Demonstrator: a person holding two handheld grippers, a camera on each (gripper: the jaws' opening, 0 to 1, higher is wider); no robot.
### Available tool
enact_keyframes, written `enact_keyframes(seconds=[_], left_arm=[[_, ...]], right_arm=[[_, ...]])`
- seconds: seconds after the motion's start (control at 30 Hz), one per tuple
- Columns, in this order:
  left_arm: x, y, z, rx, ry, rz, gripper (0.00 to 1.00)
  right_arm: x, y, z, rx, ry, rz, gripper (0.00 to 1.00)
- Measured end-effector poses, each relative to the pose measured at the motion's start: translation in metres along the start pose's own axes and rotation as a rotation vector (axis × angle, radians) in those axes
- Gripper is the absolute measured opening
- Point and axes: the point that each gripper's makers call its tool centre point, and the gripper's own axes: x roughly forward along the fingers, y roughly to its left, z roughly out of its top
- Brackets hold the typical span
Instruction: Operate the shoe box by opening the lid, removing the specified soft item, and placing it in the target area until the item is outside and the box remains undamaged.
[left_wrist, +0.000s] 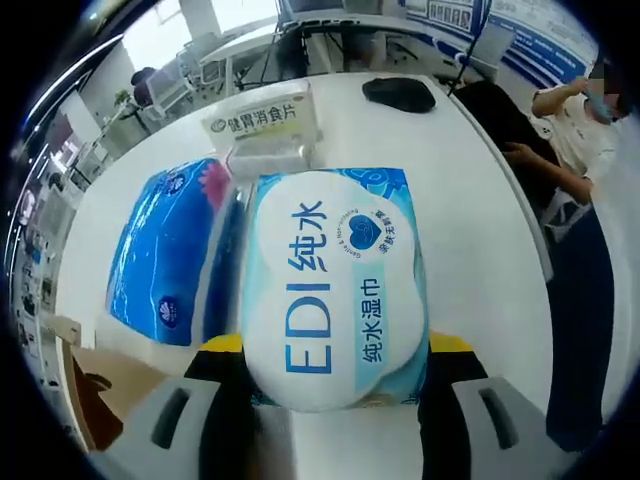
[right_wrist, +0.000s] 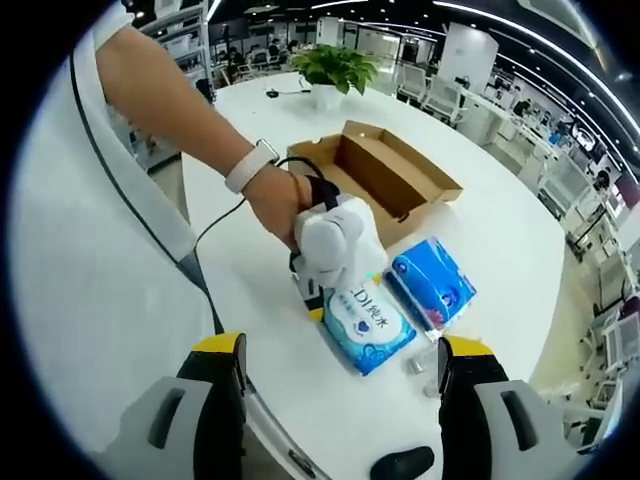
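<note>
The left gripper (right_wrist: 322, 290), seen in the right gripper view held in a person's hand (right_wrist: 275, 200), has its jaws closed on the near end of a soft, pale-blue and white pack of wet wipes (left_wrist: 335, 285), which lies flat on the round white table (left_wrist: 480, 230) outside the open brown cardboard shoe box (right_wrist: 385, 175). Just beside the pack lies a glossy dark-blue plastic pack of tissues (left_wrist: 165, 250); a small clear box with a printed label (left_wrist: 265, 130) sits beyond both. The right gripper (right_wrist: 340, 385) hovers apart, jaws spread wide and empty. The placement looks nearly complete: a clean finish calls for opening the left jaws fully before drawing back, so the soft pack is not dragged against the dark-blue pack or back toward the box.
</note>
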Motion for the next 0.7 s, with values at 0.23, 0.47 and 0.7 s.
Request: enact_keyframes(seconds=[0.23, 0.47, 0.7], left_arm=[[0.003, 0.007, 0.005, 0.011, -0.001, -0.006, 0.67], [0.004, 0.012, 0.007, 0.021, -0.001, -0.008, 0.67], [0.006, 0.017, 0.008, 0.022, -0.006, -0.013, 0.67]], right_arm=[[0.001, 0.002, 0.0, 0.003, -0.004, 0.003, 0.79], [0.002, 0.005, -0.006, 0.012, 0.005, 0.008, 0.79], [0.003, 0.005, -0.006, 0.019, 0.004, 0.012, 0.79]])
